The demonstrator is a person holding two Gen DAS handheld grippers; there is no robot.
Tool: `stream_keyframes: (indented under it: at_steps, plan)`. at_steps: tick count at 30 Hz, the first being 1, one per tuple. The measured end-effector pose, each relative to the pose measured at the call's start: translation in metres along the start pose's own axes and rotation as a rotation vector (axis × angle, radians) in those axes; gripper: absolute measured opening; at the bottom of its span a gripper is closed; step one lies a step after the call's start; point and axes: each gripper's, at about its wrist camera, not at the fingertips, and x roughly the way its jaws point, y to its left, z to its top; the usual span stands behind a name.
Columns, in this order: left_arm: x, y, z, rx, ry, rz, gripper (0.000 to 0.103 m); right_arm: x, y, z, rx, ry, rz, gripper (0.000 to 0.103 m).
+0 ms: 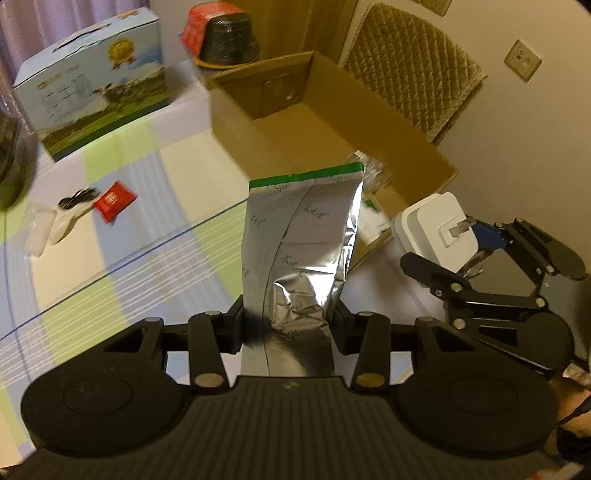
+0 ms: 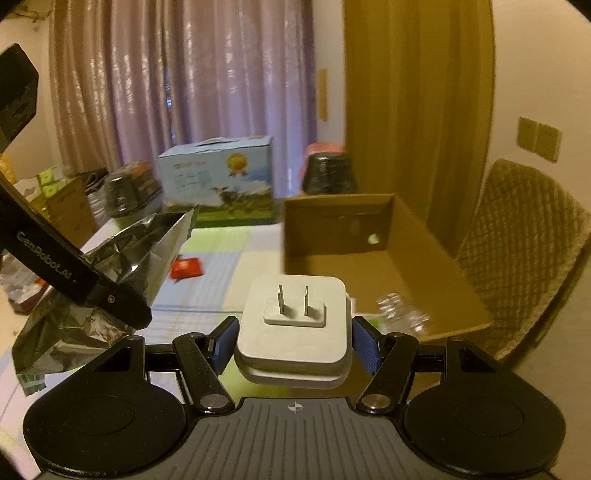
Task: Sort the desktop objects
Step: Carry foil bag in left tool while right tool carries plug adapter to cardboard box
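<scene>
My left gripper [image 1: 288, 328] is shut on a silver foil pouch [image 1: 303, 236] with a green top strip, held upright above the table just in front of an open cardboard box [image 1: 295, 122]. My right gripper [image 2: 293, 341] is shut on a white plug adapter [image 2: 295, 325], its two prongs facing up. In the left wrist view the right gripper [image 1: 454, 251] with the white plug adapter [image 1: 432, 225] hovers to the right, by the box's near corner. The right wrist view shows the foil pouch [image 2: 147, 243] at left and the cardboard box [image 2: 369, 251] ahead, with some clear plastic inside.
A red packet [image 1: 114, 201] and a black-and-white spoon-like item [image 1: 70, 210] lie on the checked tablecloth [image 1: 129, 258] at left. A blue milk carton box [image 1: 96, 81] and a dark wrapped bowl [image 1: 225, 33] stand at the back. A quilted chair [image 1: 413, 66] is behind the box.
</scene>
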Motion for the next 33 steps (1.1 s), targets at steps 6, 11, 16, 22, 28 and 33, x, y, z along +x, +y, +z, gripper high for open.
stream_keyframes:
  at_steps: [6, 11, 16, 22, 28, 33]
  plan:
    - [0.014, -0.032, 0.03, -0.013, -0.009, -0.016, 0.039, 0.003, -0.037, 0.016, 0.007, -0.019, -0.043, 0.063]
    - [0.029, -0.049, 0.054, -0.048, -0.011, -0.031, 0.039, 0.012, -0.064, 0.026, 0.01, -0.024, -0.067, 0.063]
    - [0.047, -0.057, 0.078, -0.125, -0.005, -0.03, 0.039, 0.024, -0.086, 0.033, 0.008, -0.029, -0.088, 0.063]
    - [0.067, -0.058, 0.103, -0.253, -0.03, -0.027, 0.039, 0.045, -0.11, 0.045, 0.026, -0.036, -0.084, 0.063]
    - [0.085, -0.051, 0.116, -0.369, -0.062, -0.017, 0.039, 0.062, -0.122, 0.052, 0.031, -0.034, -0.084, 0.063]
    - [0.099, -0.039, 0.119, -0.447, -0.061, -0.023, 0.039, 0.074, -0.129, 0.053, 0.043, -0.028, -0.077, 0.063]
